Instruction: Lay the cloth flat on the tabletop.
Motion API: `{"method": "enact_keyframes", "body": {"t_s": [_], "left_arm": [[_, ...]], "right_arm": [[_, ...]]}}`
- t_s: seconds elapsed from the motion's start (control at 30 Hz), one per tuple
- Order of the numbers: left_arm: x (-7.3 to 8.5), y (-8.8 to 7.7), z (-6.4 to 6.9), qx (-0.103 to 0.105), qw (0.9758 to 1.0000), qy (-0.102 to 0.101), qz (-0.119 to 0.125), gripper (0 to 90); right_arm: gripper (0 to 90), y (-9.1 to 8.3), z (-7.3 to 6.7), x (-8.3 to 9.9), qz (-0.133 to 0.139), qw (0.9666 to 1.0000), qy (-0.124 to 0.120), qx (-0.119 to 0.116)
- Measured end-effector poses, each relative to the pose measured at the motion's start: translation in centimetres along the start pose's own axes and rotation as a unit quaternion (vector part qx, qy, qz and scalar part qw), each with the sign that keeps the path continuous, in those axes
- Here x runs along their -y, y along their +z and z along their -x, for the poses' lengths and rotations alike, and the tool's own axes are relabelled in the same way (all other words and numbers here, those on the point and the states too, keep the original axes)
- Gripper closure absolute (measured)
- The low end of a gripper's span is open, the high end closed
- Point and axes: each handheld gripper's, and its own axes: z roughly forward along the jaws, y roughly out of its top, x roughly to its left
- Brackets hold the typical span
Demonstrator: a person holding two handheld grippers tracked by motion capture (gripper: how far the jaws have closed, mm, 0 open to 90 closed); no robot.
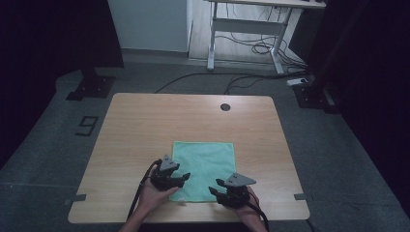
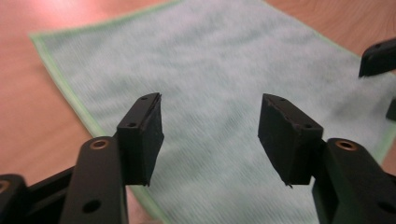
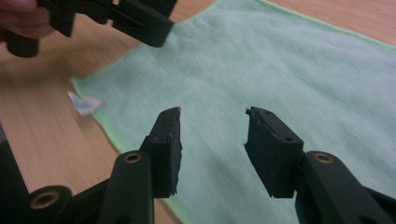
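Green microfibre cloth lies flat on the wooden desk, near the front edge, approx. centred between both hands. Left tongs sit over the cloth's front-left corner, jaws apart w/ nothing between the pads. Right tongs sit at the front-right corner, jaws likewise apart and empty; small white tag at the cloth hem.

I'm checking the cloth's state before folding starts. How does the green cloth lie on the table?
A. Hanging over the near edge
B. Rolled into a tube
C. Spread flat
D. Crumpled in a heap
C: the green cloth lies spread flat as a rectangle on the wooden table, wholly within its edges.
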Motion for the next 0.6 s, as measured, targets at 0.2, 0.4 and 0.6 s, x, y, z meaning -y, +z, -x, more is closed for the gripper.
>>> {"method": "enact_keyframes", "body": {"t_s": [0.2,0.4,0.6], "left_arm": [[-0.8,0.1,-1.4,-0.004,0.9996,-0.024,0.017,36.2],[-0.7,-0.1,-2.3,-0.009,0.9992,-0.030,0.025,36.6],[-0.7,-0.3,-3.0,-0.014,0.9988,-0.032,0.033,35.6]], "right_arm": [[48.9,1.5,-0.7,-1.4,0.010,0.9998,0.009,-0.013],[44.8,2.8,-1.9,-2.9,0.022,0.9995,0.009,-0.021],[43.1,3.8,-3.0,-4.2,0.031,0.9991,0.003,-0.029]]}}
